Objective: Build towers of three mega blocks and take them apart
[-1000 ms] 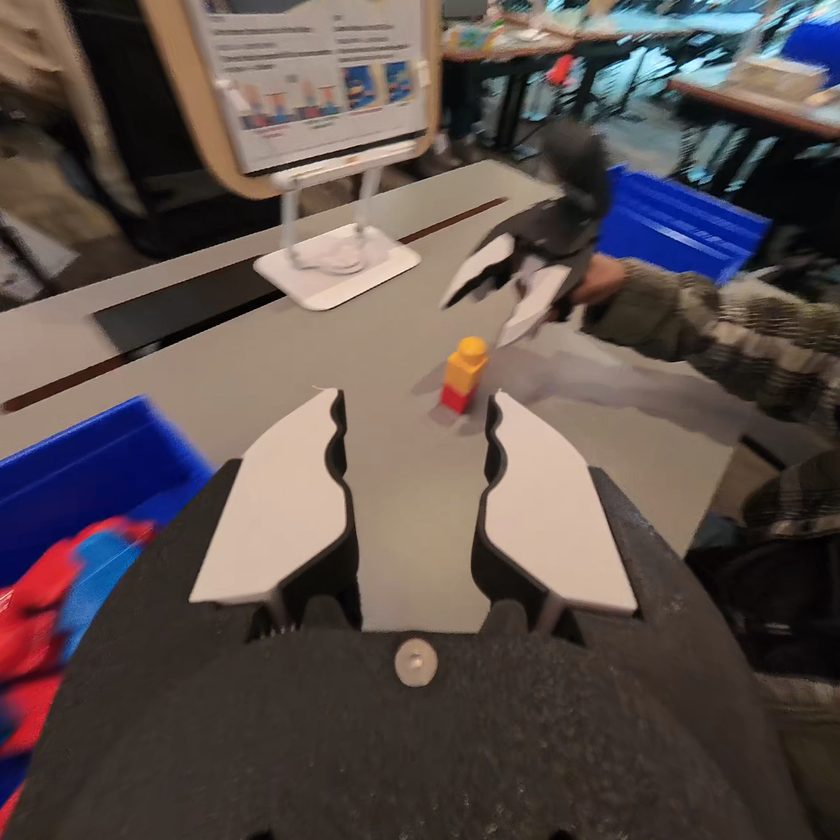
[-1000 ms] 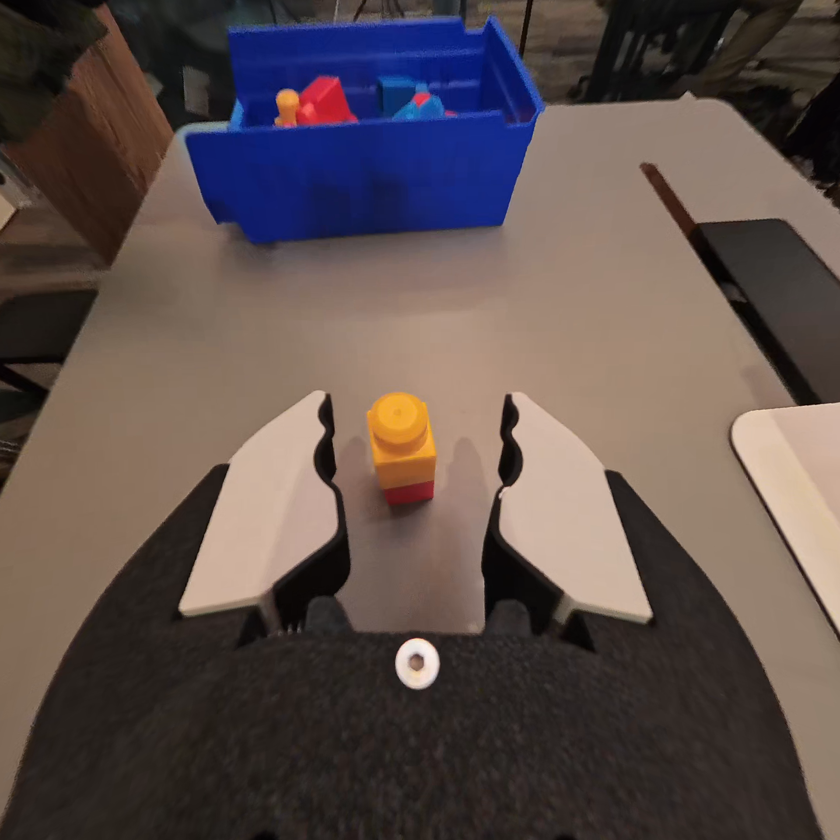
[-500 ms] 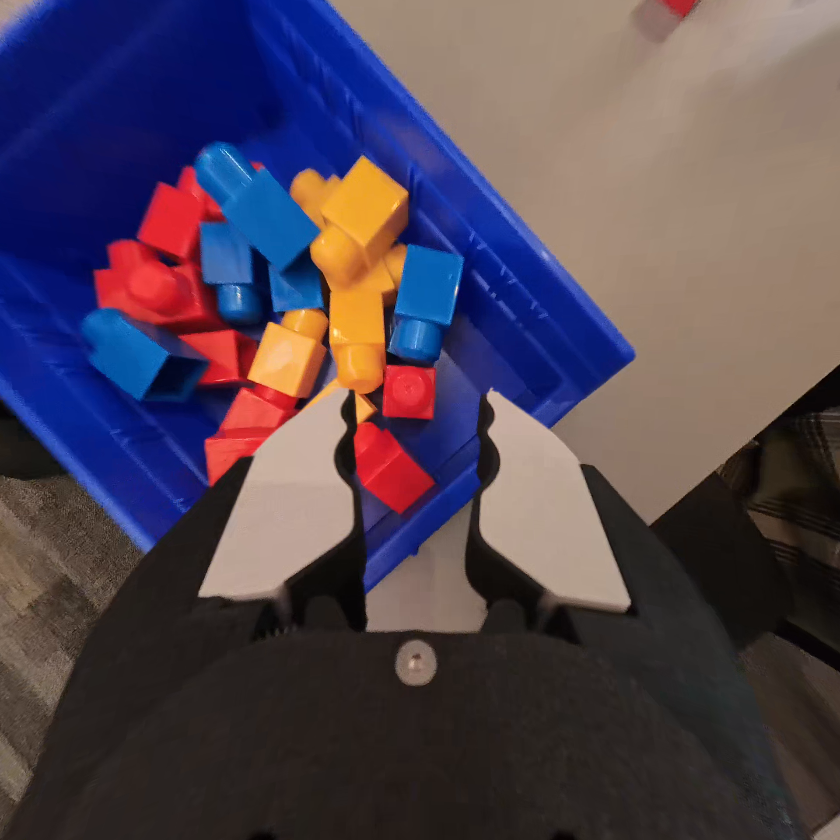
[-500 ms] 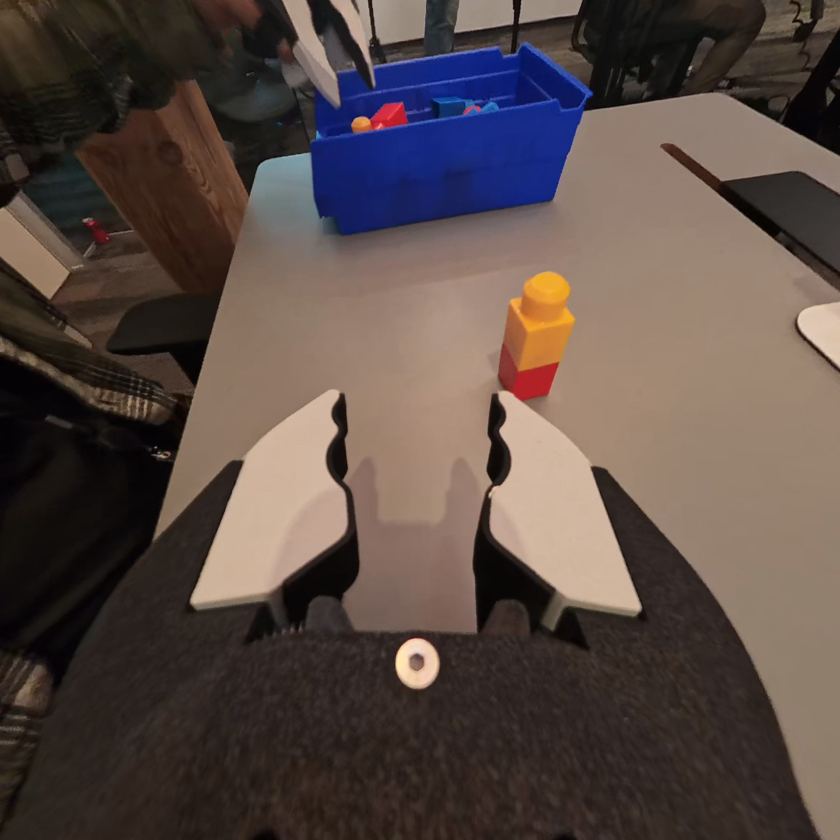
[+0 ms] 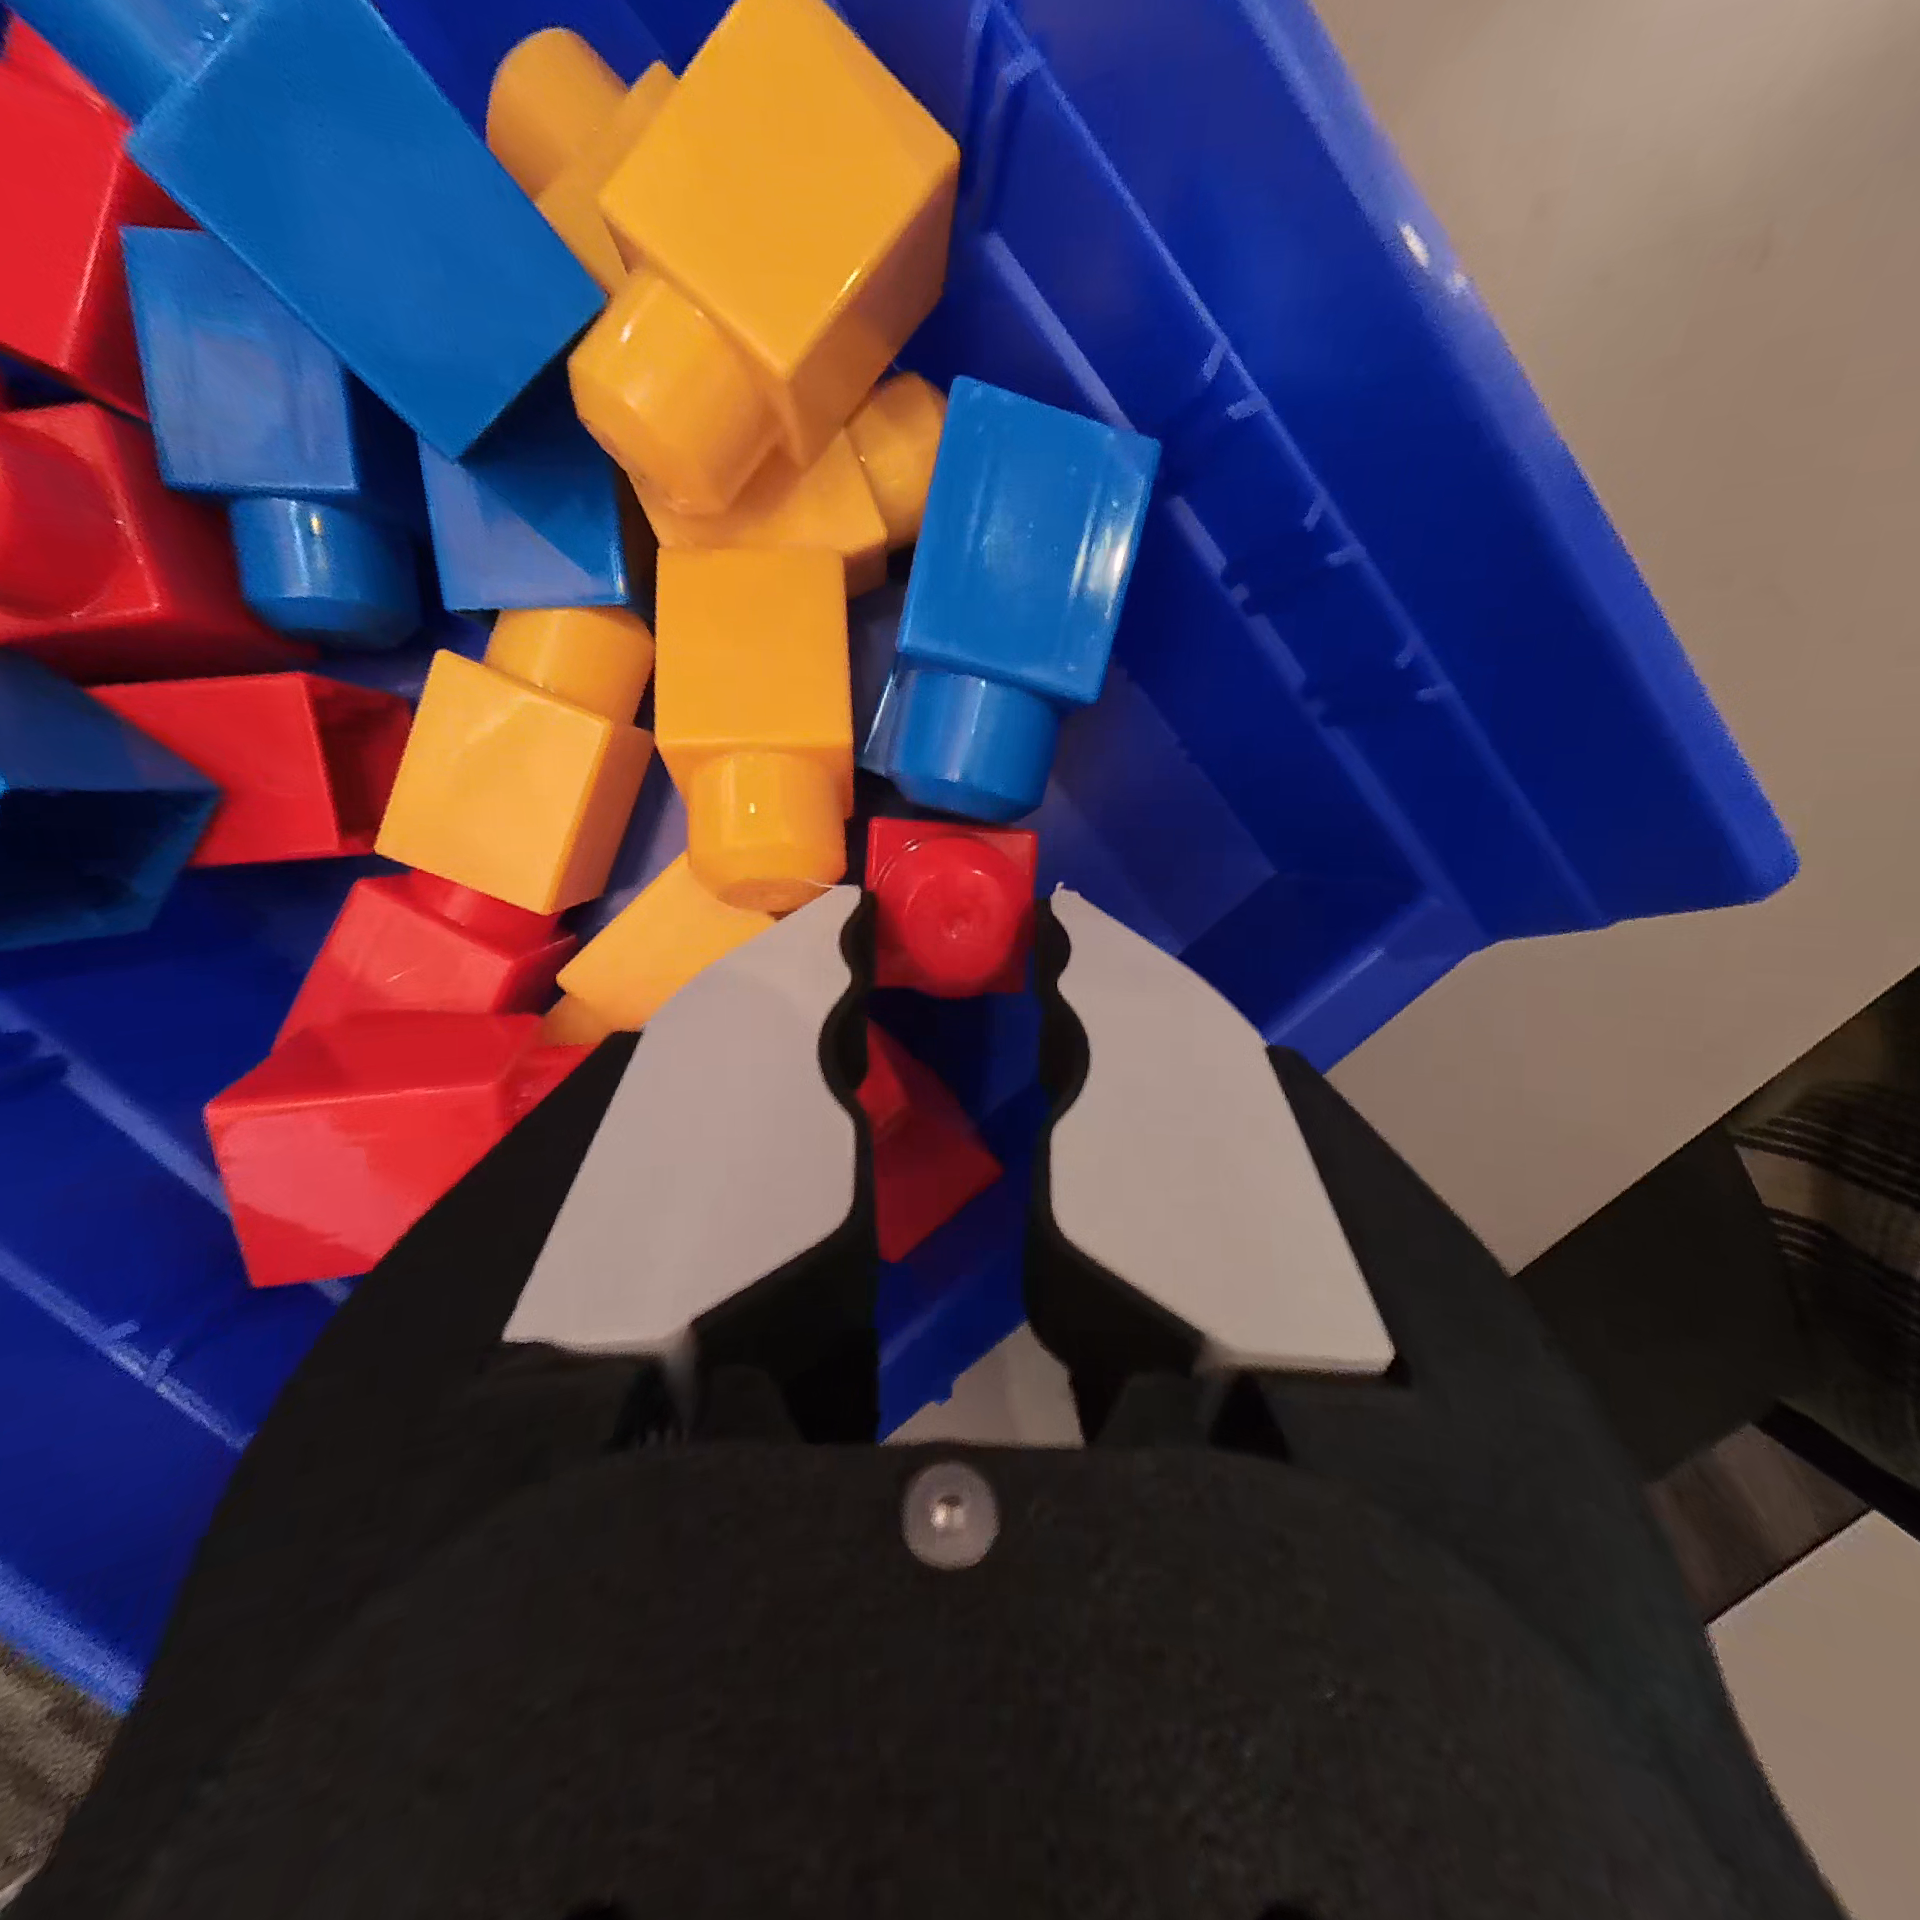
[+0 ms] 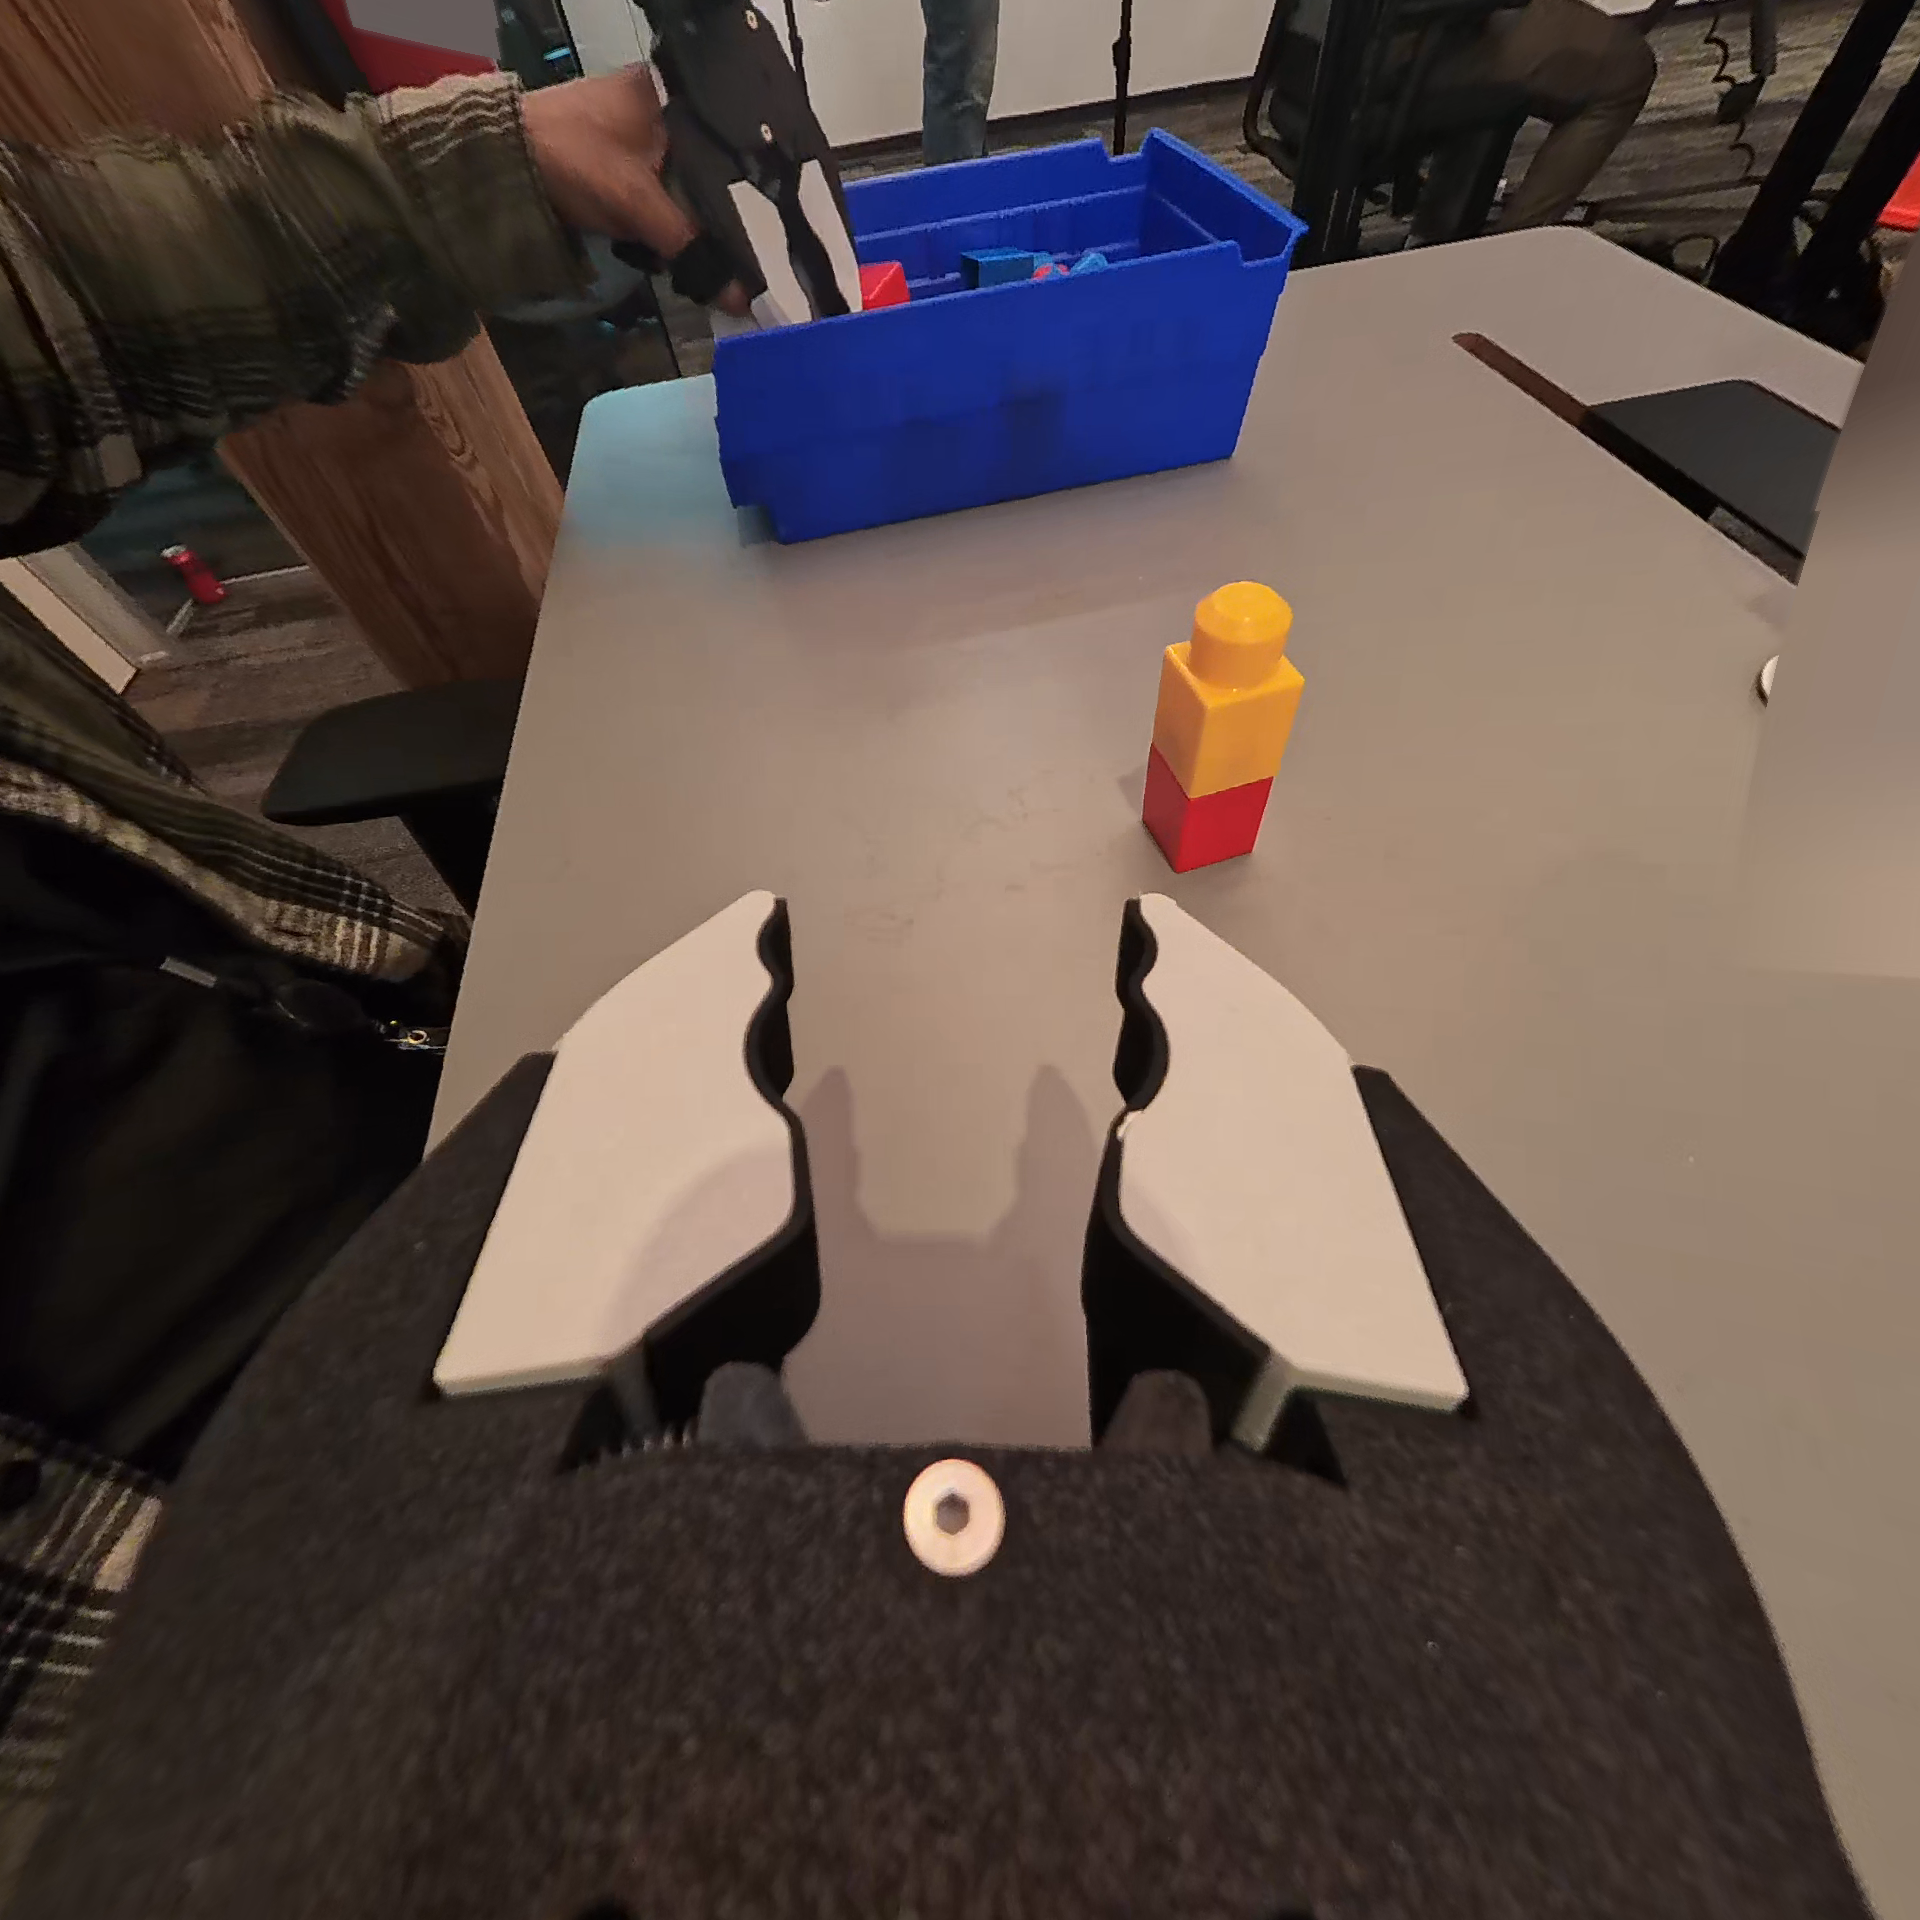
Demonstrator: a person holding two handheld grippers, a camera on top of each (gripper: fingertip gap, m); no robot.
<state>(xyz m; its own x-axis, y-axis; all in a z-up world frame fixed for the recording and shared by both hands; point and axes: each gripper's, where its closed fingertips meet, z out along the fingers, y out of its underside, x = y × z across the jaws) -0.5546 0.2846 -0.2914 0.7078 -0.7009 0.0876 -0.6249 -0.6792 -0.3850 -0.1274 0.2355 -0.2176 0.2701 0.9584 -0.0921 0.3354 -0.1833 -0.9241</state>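
Left wrist view looks straight down into a blue bin [image 5: 1403, 582] heaped with loose blocks: red ones at the left, blue ones beside them, yellow ones through the middle. The left gripper [image 5: 951, 909] reaches into the bin, and a small red block [image 5: 951, 914] sits stud-up right between its fingertips, each tip at or against one side of it. Whether the jaws already pinch it or only bracket it cannot be told. A yellow block [image 5: 753, 707] lies just beyond the left fingertip, and a blue block [image 5: 1013, 592] lies just beyond the red one.

Right wrist view shows a person's plaid sleeve [image 6: 260, 239] at the far left, reaching toward the same bin [image 6: 997, 384] at the far edge of the grey table [image 6: 831, 727]. The right gripper [image 6: 951, 935] hovers over bare tabletop, jaws spread wide and empty. A two-block tower [image 6: 1226, 727], yellow on red, stands upright ahead of the right fingertip, outside the jaws.
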